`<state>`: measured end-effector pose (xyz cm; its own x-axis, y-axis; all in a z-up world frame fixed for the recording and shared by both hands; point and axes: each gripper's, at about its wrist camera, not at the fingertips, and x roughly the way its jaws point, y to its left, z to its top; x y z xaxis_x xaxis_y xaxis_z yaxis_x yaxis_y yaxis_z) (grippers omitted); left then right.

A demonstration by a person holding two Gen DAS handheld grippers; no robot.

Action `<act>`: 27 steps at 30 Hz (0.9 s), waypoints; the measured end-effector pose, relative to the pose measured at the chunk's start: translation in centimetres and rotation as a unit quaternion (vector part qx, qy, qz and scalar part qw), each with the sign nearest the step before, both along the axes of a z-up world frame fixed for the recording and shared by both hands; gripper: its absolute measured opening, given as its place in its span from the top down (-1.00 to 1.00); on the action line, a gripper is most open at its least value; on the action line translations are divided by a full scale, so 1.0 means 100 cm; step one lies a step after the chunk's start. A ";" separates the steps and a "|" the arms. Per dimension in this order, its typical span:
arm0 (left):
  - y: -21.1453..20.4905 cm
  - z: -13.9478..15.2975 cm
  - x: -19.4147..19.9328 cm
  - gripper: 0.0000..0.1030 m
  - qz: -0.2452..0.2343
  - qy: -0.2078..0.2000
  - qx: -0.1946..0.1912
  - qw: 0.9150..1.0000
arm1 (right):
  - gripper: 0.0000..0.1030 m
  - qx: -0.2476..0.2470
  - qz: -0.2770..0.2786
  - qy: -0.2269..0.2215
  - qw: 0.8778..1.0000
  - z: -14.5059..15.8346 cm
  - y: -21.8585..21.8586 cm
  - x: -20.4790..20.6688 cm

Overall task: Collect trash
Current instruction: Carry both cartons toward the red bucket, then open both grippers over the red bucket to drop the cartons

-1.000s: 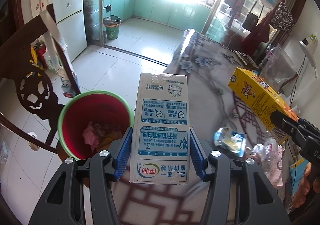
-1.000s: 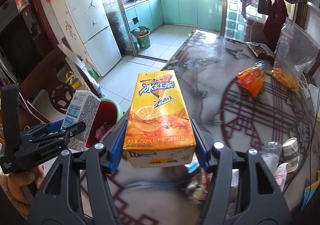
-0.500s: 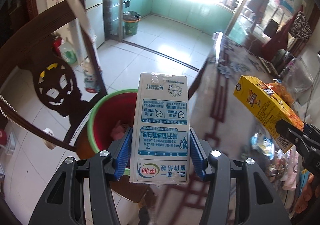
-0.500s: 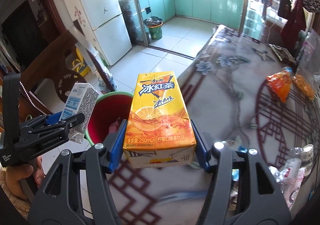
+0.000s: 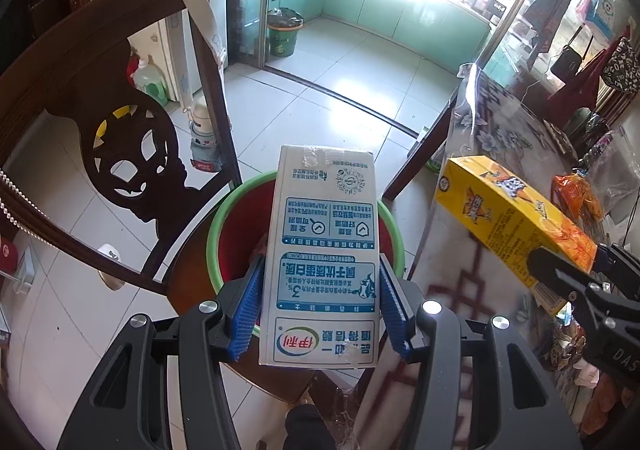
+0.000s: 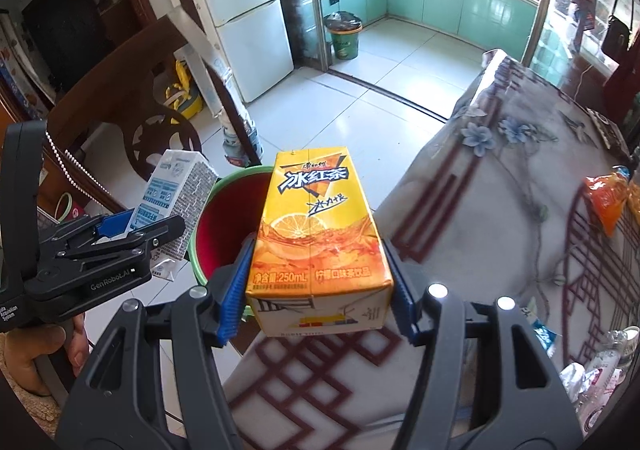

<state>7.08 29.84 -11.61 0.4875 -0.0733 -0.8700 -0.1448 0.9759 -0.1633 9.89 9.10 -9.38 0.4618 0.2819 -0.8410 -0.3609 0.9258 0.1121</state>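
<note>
My left gripper [image 5: 320, 310] is shut on a white and blue milk carton [image 5: 324, 250] and holds it over a red bin with a green rim [image 5: 224, 226] that stands on a wooden chair. My right gripper [image 6: 318, 290] is shut on a yellow iced-tea carton [image 6: 316, 226], held at the table edge beside the bin [image 6: 228, 218]. The tea carton [image 5: 512, 218] shows at the right of the left wrist view; the milk carton [image 6: 176, 194] and left gripper [image 6: 136, 238] show at the left of the right wrist view.
A dark carved chair back [image 5: 120, 98] rises left of the bin. The patterned table [image 6: 500, 190] carries an orange snack bag [image 6: 604, 198] and wrappers [image 6: 580, 374]. A green floor bin [image 6: 344, 38] stands by the kitchen door, a white fridge [image 6: 248, 10] beyond.
Both grippers moved left off the table toward the red bin. The milk carton now hangs over the bin's opening and the tea carton is near its rim.
</note>
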 end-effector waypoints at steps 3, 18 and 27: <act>0.004 -0.003 0.003 0.01 0.002 0.004 -0.001 1.000 | -0.13 -0.001 0.002 0.009 1.000 -0.006 0.006 0.005; 0.011 -0.010 0.009 0.02 0.003 0.015 -0.003 1.000 | -0.13 -0.015 0.025 0.031 0.999 -0.028 0.036 0.016; 0.013 -0.020 0.011 -0.29 0.002 0.030 0.001 1.000 | -0.34 -0.021 0.033 0.022 0.999 -0.033 0.042 0.018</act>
